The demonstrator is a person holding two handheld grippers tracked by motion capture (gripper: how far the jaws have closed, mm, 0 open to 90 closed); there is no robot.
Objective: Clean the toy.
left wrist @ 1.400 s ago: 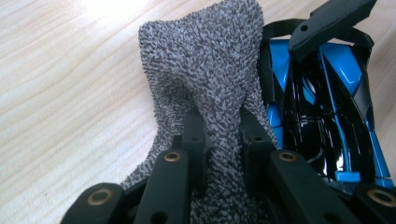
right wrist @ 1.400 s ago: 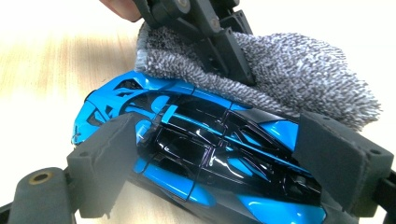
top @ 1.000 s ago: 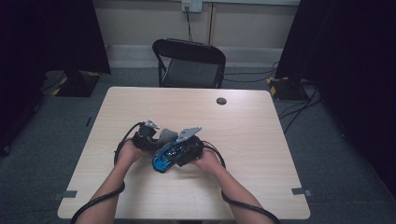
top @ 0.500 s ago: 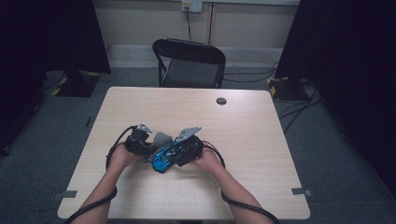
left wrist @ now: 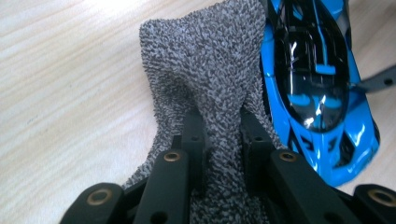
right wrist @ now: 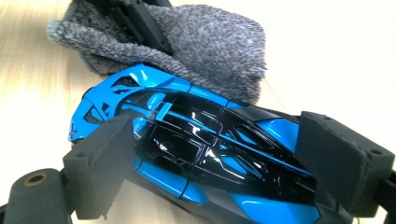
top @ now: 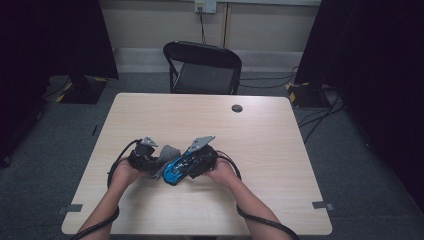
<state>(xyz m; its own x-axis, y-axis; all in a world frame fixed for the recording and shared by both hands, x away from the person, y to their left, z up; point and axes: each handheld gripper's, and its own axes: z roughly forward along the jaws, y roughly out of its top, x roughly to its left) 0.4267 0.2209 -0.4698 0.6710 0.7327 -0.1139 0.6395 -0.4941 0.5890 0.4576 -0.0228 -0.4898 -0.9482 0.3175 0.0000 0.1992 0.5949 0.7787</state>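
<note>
**Grey cloth pinched beside a blue toy car**

Grey, nubbly terry cloth [left wrist: 212, 70] is bunched into a ridge and clenched between the jaws of the left tool [left wrist: 223, 135], which pinch it tight with the fabric rising between them and spreading out beyond. In the high view the left tool [top: 145, 157] sits at the near middle of the pale wooden counter [top: 280, 150], the cloth [top: 167, 152] lying just past it and pressed against the car.

The blue toy car [right wrist: 196, 154], glossy with black panels and windows, lies on the counter between the foam pads [right wrist: 100, 163] of the right tool [right wrist: 219, 161]. The pads stand wide, one against each end of the car's body, so the right tool grips the car lengthwise. From above, the car [top: 174, 171] shows as a bright blue shape at the front of the right tool [top: 192, 162], angled toward the person's left hand [top: 125, 172]. The right hand [top: 222, 172] holds its tool from the other side, a black cable curling back along the forearm.

In the left gripper view the cloth touches the car's [left wrist: 322, 88] flank, overlapping its edge. In the right gripper view the cloth [right wrist: 205, 46] lies heaped behind the car, with the left tool's black jaws sunk in it.

Farther off, a small dark round disc [top: 237, 108] rests near the counter's far edge, and a black folding chair [top: 202, 67] stands behind it.
</note>
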